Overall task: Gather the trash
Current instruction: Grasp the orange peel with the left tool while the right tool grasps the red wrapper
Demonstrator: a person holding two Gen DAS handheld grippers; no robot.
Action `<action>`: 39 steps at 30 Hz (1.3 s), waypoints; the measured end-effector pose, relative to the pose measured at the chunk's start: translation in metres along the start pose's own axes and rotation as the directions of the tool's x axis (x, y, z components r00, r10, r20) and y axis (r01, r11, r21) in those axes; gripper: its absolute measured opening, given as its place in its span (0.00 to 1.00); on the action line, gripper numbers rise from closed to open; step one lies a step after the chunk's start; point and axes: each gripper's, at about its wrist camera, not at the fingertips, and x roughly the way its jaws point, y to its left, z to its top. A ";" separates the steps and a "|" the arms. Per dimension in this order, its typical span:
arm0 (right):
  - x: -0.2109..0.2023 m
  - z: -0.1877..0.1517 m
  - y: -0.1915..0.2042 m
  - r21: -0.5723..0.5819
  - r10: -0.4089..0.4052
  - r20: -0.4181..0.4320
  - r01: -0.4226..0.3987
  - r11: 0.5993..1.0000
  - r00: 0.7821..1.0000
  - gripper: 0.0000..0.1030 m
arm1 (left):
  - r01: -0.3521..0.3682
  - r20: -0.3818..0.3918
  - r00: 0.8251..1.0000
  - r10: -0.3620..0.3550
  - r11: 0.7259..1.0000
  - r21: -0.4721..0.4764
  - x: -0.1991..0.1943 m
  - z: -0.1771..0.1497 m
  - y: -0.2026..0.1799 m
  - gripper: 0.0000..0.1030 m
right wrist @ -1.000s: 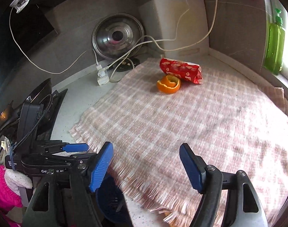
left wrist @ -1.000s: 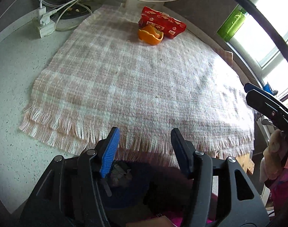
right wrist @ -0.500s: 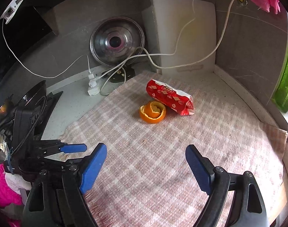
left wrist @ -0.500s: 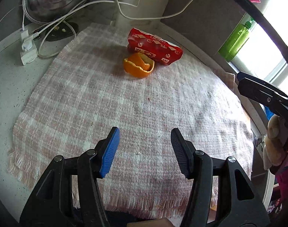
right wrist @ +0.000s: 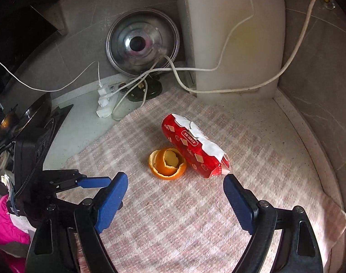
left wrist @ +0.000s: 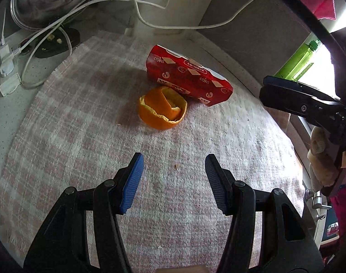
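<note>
Both tongs nearer orange peel (left wrist: 162, 110), red "cnyLs" wrapper (left wrist: 189, 78)

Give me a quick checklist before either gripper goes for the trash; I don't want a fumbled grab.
1. Left gripper open with nothing between its fingers: ok.
2. Right gripper open wide and empty: ok.
3. Orange peel in plain view on the checked cloth, nothing on top of it: ok.
4. Red wrapper free to lift: cannot tell; the peel sits right against it.
5. White cables away from both pieces of trash: ok.
6. Bin or bag for the trash in sight: not ok, none visible.
</note>
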 end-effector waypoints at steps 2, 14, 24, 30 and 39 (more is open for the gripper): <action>0.015 0.005 -0.004 -0.017 -0.001 -0.026 0.000 1.000 1.000 0.85 | -0.001 -0.009 1.000 0.001 1.000 0.004 0.009 0.005 0.001 0.56; 0.086 0.025 -0.019 -0.070 -0.002 -0.138 -0.008 0.998 0.990 0.86 | -0.037 -0.024 0.999 0.038 0.999 0.038 0.056 0.028 0.006 0.56; 0.102 0.044 -0.033 -0.118 -0.033 -0.164 0.013 0.993 0.986 0.87 | -0.071 -0.001 0.997 0.071 0.993 0.099 0.074 0.035 0.005 0.56; 0.104 0.047 -0.037 -0.144 -0.078 -0.161 0.055 0.988 0.984 0.76 | -0.070 0.018 0.998 0.068 0.994 0.083 0.078 0.037 0.009 0.56; 0.102 0.045 -0.035 -0.199 -0.110 -0.164 0.076 0.977 0.980 0.64 | -0.110 0.054 0.993 0.103 0.984 0.142 0.090 0.045 -0.001 0.56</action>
